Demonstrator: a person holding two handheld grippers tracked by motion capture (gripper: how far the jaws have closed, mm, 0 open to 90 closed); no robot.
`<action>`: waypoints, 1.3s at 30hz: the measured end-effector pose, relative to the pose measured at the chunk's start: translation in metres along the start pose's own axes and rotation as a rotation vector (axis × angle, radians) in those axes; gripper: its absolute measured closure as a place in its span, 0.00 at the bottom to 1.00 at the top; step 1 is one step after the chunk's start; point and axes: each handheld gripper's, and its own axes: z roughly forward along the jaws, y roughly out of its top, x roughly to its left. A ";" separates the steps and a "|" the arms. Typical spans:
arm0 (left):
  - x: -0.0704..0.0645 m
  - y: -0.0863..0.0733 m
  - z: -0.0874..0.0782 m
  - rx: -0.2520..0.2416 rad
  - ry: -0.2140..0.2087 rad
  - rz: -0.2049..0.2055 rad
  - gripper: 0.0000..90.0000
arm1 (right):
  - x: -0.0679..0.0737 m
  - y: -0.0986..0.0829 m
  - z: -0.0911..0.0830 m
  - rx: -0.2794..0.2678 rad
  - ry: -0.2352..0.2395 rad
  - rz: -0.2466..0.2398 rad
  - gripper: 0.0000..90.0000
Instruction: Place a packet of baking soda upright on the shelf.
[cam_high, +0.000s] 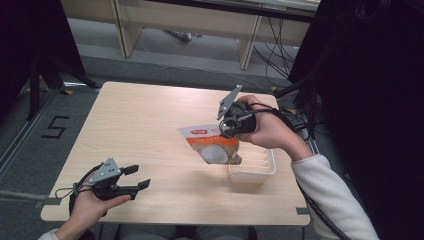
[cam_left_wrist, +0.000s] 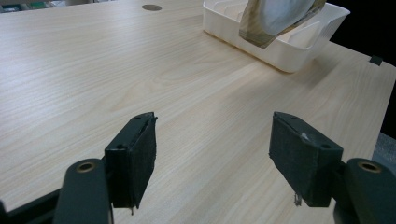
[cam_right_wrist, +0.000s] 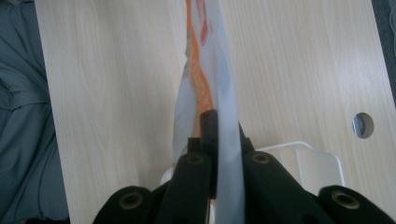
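The right gripper (cam_high: 227, 131) clamps a glossy orange-and-white pouch (cam_high: 212, 144), which hangs tilted, its lower end over the ribbed white plastic tray (cam_high: 257, 171). Well left of the tray, the left gripper (cam_high: 139, 179) rests with jaws apart.

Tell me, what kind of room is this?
Probably a lab or workroom for recording tasks: a bare wooden table on grey carpet, loose cables along the floor, and a taped "5" marking the station.
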 end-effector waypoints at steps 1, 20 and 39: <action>0.001 0.000 0.000 -0.001 -0.008 0.005 0.35 | 0.000 0.000 0.000 0.000 0.000 0.000 1.00; 0.000 0.000 0.000 0.001 -0.007 0.003 0.35 | -0.001 -0.019 -0.017 0.028 -0.011 0.034 1.00; -0.002 0.000 0.000 -0.005 0.005 -0.021 0.35 | 0.001 -0.029 -0.029 0.058 -0.004 0.040 1.00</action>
